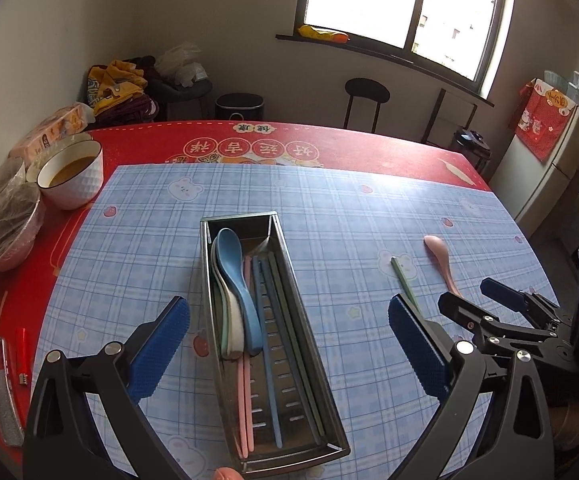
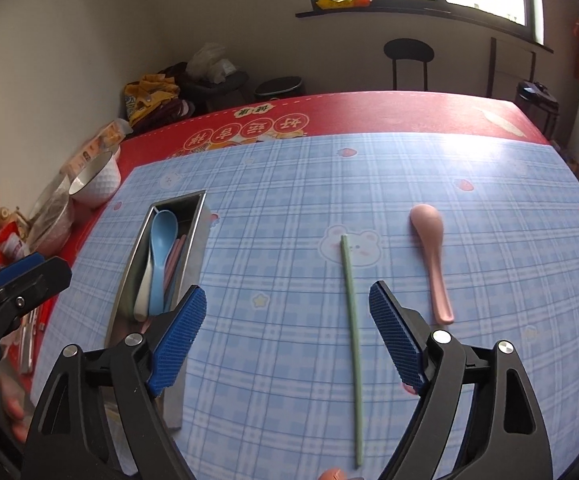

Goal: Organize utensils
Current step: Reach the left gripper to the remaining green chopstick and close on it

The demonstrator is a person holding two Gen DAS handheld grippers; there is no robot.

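Most utensils already lie in the steel tray (image 1: pixel 277 432), while a green chopstick (image 2: pixel 351 320) and pink spoon (image 2: pixel 433 256) remain on the mat (both the left gripper (image 1: pixel 287 344) and right gripper (image 2: pixel 287 332) gape wide, holding nothing).

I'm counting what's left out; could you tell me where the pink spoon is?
In the right wrist view, the pink spoon lies on the mat, right of the green chopstick.

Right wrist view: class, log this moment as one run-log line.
tray: blue spoon, chopsticks inside | mat: green chopstick, pink spoon loose | right gripper: jaws open, empty | left gripper: jaws open, empty
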